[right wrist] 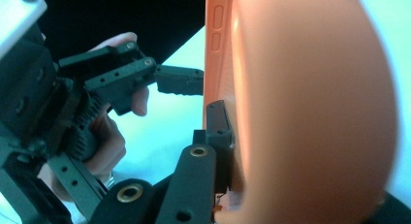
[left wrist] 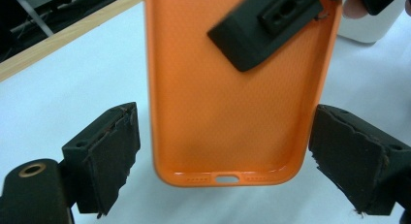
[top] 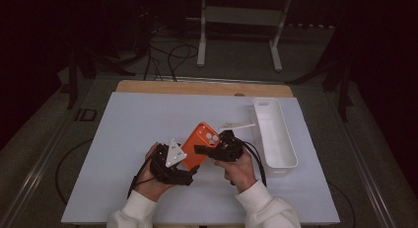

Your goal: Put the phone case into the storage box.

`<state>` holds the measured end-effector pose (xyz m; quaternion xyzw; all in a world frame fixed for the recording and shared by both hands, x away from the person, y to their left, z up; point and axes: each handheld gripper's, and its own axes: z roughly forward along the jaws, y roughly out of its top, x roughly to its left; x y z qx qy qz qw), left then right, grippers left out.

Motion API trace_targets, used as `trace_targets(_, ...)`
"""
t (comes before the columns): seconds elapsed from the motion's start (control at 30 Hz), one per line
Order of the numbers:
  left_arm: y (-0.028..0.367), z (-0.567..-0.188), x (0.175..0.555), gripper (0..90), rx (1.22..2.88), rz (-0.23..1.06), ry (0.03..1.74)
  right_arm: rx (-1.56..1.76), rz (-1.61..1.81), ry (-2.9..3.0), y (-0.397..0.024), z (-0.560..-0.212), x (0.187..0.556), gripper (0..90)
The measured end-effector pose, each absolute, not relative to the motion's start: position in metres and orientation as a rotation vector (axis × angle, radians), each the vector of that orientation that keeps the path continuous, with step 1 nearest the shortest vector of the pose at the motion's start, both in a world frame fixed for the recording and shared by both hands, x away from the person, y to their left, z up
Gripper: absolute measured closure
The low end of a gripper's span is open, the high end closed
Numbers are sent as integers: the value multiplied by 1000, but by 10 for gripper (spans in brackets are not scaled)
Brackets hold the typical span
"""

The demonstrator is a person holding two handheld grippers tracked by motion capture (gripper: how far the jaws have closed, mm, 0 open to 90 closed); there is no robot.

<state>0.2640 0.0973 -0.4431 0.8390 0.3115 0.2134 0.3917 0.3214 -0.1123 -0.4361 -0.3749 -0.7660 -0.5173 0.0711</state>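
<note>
A: When you look from the high view, what stands on the worktop (top: 123,139)?

B: At the right side lies a long white tray (top: 274,134), and I see nothing inside it. Just beside its left wall lies a small pale flat piece (top: 236,125); I cannot tell what it is. Near the middle, an orange phone case (top: 200,144) is held up between two hands.

A: How are the hands placed?

B: Both forearms, in white sleeves (top: 268,208), come from the bottom edge. The left hand (top: 150,181) holds the left tongs (top: 190,174), with a grey three-cornered plate on top. The right hand (top: 241,169) holds the right tongs (top: 202,150), which reach to the case from the right.

A: What does the left gripper view give?

B: The phone case (left wrist: 218,117) hangs with its inner side to the camera, and the port opening is at the lower edge. The left tongs (left wrist: 223,156) are spread apart; the jaws stand at both sides of the case and do not touch it. One black jaw of the other tongs lies on the upper right of the case.

A: The right gripper view?

B: The case (right wrist: 310,112) is very close and blurred, with side buttons on its edge. The right tongs (right wrist: 228,132) are closed on its wall. Farther left, the left hand (right wrist: 114,132) holds its tongs. I can read no writing anywhere.
</note>
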Motion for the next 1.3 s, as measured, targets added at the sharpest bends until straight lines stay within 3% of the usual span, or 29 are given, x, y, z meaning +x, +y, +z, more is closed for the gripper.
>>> trace_targets(1.3,122,-440,270,87,2074,346,726,-951,-1582,-2398,-126,-430,311,880)
